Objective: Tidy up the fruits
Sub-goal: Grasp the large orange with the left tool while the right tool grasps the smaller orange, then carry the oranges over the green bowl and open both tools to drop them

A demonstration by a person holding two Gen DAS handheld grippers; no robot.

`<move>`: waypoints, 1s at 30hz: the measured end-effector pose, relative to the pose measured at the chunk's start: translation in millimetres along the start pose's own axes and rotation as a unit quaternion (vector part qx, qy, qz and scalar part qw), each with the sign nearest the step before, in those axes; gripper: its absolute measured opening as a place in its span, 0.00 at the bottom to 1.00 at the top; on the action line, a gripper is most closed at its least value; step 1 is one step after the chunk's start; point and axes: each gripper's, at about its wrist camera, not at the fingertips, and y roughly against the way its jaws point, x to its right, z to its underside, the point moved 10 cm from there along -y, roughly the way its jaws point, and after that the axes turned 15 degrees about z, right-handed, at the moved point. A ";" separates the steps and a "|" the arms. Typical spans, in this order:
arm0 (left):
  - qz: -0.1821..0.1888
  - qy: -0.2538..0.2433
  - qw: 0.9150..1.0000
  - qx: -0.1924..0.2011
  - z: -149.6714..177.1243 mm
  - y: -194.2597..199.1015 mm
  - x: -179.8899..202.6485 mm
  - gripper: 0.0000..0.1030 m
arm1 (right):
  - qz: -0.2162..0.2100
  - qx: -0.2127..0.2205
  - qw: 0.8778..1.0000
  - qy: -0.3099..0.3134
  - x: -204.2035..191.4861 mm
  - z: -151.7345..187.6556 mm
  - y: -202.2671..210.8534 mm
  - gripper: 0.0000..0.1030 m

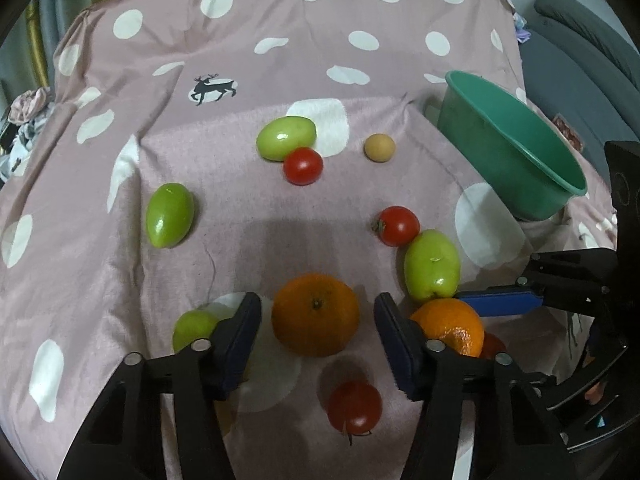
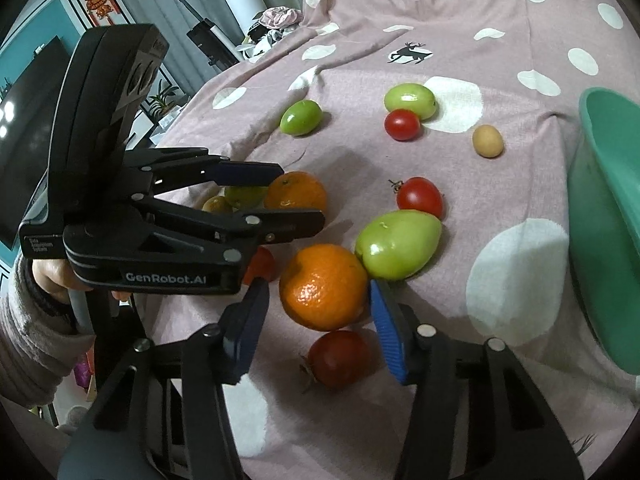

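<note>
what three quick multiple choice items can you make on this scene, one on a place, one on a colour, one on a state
1. Seen from the left wrist, the basin is: A at left; B at right; C dead centre.
2. The basin is: A blue; B green; C red.
3. The left gripper is: A shut on a tomato; B open astride an orange; C shut and empty.
Key: B, it stands toward the picture's right edge; B, its wall is green; B, gaps show between the orange and both pads.

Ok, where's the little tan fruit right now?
The tan fruit lies alone on the cloth, between the far red tomato and the green bowl.
</note>
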 end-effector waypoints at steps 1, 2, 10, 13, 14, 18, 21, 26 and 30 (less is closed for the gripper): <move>0.003 0.002 1.000 -0.002 0.0 -1.6 0.0 0.53 | 0.001 0.000 1.000 0.000 0.4 0.6 -0.1 0.46; 0.004 0.003 1.000 -0.007 0.7 -4.1 -0.6 0.49 | 0.001 -0.002 1.000 0.000 0.9 0.9 -0.7 0.46; 0.011 0.006 1.000 -0.007 -0.4 -5.8 -0.2 0.44 | -0.001 0.000 1.000 -0.001 0.0 -0.1 -2.2 0.46; 0.015 0.014 1.000 -0.001 0.1 -5.0 -0.1 0.44 | -0.001 0.002 1.000 -0.004 0.2 -0.2 -2.1 0.46; 0.017 0.017 1.000 0.002 0.2 -4.1 0.4 0.44 | -0.001 0.002 1.000 -0.005 0.6 0.6 -1.8 0.46; 0.024 0.020 0.999 0.024 -2.9 8.1 6.2 0.44 | -0.009 0.003 1.000 -0.012 0.2 2.2 2.8 0.46; 0.026 0.027 0.998 0.047 -6.2 22.1 8.3 0.44 | -0.015 0.009 1.000 -0.016 0.0 1.5 9.2 0.46; 0.029 0.032 0.996 0.075 -9.1 42.2 13.1 0.44 | -0.016 0.030 0.999 -0.025 4.7 -1.7 25.0 0.46; 0.031 0.029 0.995 0.091 -12.0 53.9 20.5 0.44 | -0.008 0.049 0.998 -0.038 16.3 -5.4 39.8 0.46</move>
